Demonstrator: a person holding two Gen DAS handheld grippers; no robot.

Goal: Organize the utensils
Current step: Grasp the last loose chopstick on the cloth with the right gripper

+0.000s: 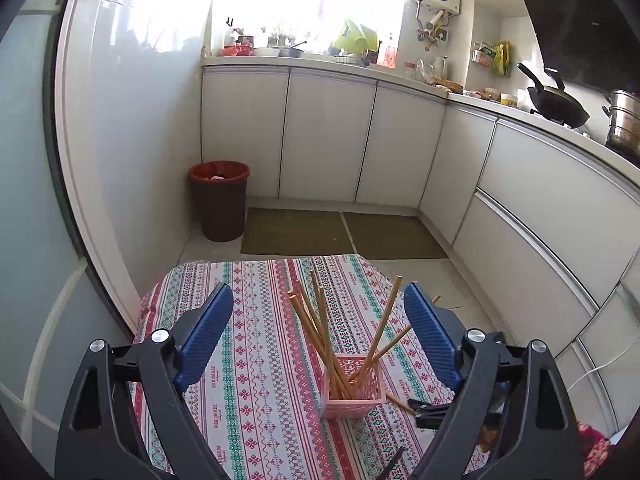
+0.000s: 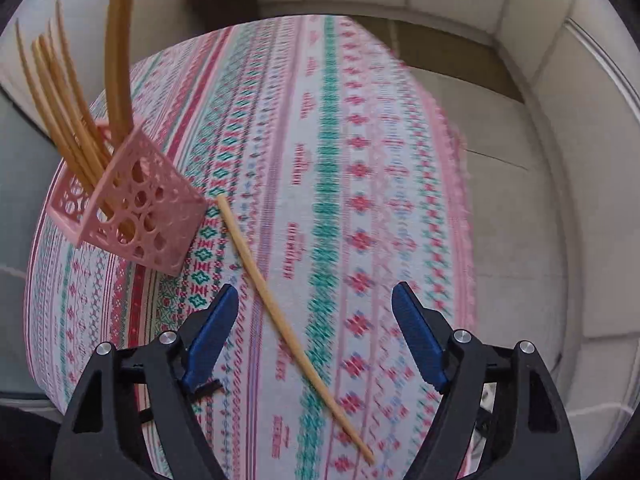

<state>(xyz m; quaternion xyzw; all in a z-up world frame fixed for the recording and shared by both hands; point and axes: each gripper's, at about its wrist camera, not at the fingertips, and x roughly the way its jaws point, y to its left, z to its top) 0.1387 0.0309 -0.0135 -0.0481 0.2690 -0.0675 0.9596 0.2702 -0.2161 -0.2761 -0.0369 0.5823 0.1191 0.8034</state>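
While sunlight floods a small kitchen, standing bunched in a pink perforated basket (image 1: 352, 386) low and centre in the left wrist view: a fan of wooden chopsticks (image 1: 320, 328), tips splayed upward and outward. Lying loose on the patterned tablecloth (image 2: 340, 160) in the right wrist view, one more chopstick (image 2: 280, 316), running diagonally from just beside the basket (image 2: 136, 208) at middle left down to the lower centre of the frame. Hovering over that stray stick, the right gripper (image 2: 316, 312), jaws spread wide and holding nothing, the stick passing between them without visible contact. Poised above the worktop on the near side of the basket, the left gripper (image 1: 318, 316), jaws likewise wide apart and empty, framing the basket and its sticks. Peeking out from behind the basket at lower right of the left wrist view, the end of a chopstick (image 1: 400, 402) flat on the cloth. Beyond the worktop: a dark waste bin with a red rim (image 1: 219, 200) at middle left, white cabinets (image 1: 324, 136) along the back, a black wok (image 1: 558, 106) at upper right.
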